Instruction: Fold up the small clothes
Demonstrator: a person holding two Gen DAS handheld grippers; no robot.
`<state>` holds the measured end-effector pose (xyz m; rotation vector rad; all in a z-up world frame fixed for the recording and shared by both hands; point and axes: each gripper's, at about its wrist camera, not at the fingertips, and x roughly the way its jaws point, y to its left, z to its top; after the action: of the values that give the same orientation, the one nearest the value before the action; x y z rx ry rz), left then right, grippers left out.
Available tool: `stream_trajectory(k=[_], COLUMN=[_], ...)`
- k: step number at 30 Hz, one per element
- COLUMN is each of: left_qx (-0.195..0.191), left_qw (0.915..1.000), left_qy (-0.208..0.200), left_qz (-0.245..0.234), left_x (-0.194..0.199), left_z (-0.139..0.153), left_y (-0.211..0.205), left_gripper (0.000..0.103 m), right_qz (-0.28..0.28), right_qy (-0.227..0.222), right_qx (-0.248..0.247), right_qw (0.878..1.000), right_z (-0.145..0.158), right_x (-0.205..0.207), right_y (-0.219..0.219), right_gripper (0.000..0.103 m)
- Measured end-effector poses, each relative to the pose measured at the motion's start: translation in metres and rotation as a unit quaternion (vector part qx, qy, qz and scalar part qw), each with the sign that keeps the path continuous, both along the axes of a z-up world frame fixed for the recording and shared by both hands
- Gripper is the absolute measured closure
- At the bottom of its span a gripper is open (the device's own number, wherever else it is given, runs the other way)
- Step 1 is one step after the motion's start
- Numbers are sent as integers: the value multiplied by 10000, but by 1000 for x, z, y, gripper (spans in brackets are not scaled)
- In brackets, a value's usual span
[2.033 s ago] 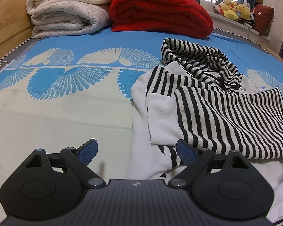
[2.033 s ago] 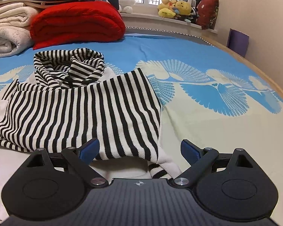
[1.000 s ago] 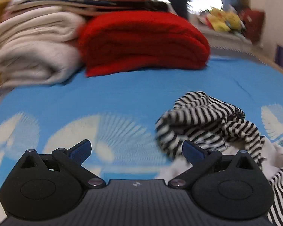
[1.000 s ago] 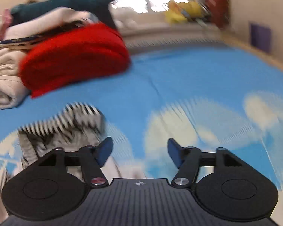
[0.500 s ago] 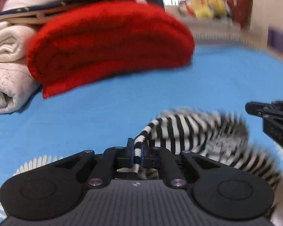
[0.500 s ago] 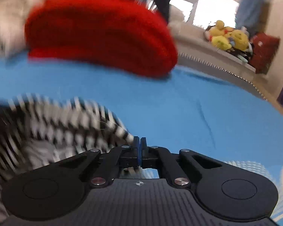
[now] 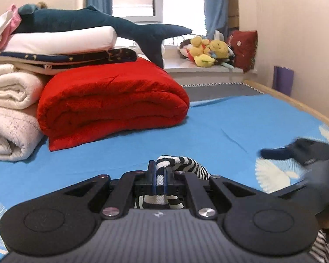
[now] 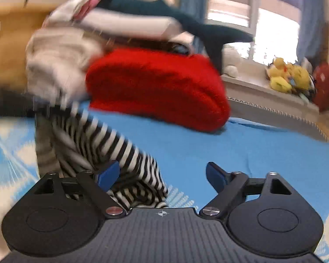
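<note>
A black-and-white striped garment (image 7: 182, 164) lies on the blue patterned bedspread (image 7: 219, 131). My left gripper (image 7: 160, 178) is shut on a rolled edge of the striped garment and holds it up off the bed. In the right wrist view the garment (image 8: 103, 149) hangs stretched up to the left, blurred by motion. My right gripper (image 8: 162, 175) is open and empty just right of the cloth, with its left finger (image 8: 108, 174) against the stripes. The right gripper also shows blurred at the right of the left wrist view (image 7: 296, 151).
A folded red blanket (image 7: 111, 100) and stacked white blankets (image 7: 8, 114) sit at the head of the bed, with a plush shark (image 7: 98, 22) on top. Plush toys (image 7: 208, 50) line the window sill. The bed's wooden edge (image 7: 296, 103) runs along the right.
My right gripper has opened and let go of the striped garment, and has moved off to the right. My left gripper stays shut on the cloth and has lifted it higher.
</note>
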<state>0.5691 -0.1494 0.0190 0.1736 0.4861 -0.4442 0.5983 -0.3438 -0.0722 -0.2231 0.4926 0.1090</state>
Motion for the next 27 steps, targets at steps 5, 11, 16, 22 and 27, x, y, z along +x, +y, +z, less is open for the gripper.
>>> stream_trajectory(k=[5,11,16,22,27], left_qx=[61,-272,-702,133,225], left_qw=[9999,9985,9944,9871,9800], left_qy=[-2,334,467,1405,1979], left_qz=[-98,336,-642,-760,46], left_x=[2,23,-70,-197,-233], left_z=[-15,-23,-7,-87,-120], left_y=[7,23,52,80,124], left_gripper=[97,97,96,7,6], right_qz=[-30,-907,-60,804,747], right_qy=[-37,-561,-1012,911,2296], right_qx=[-774,-426,-363,-627,-110], right_qw=[9970,9934,9942,9906,9703], right_z=[-38,16,87,15,-45], right_x=[51,64,-93,-287,-339], right_y=[38,22,6,17,13], right_gripper=[58,101,101,80,53])
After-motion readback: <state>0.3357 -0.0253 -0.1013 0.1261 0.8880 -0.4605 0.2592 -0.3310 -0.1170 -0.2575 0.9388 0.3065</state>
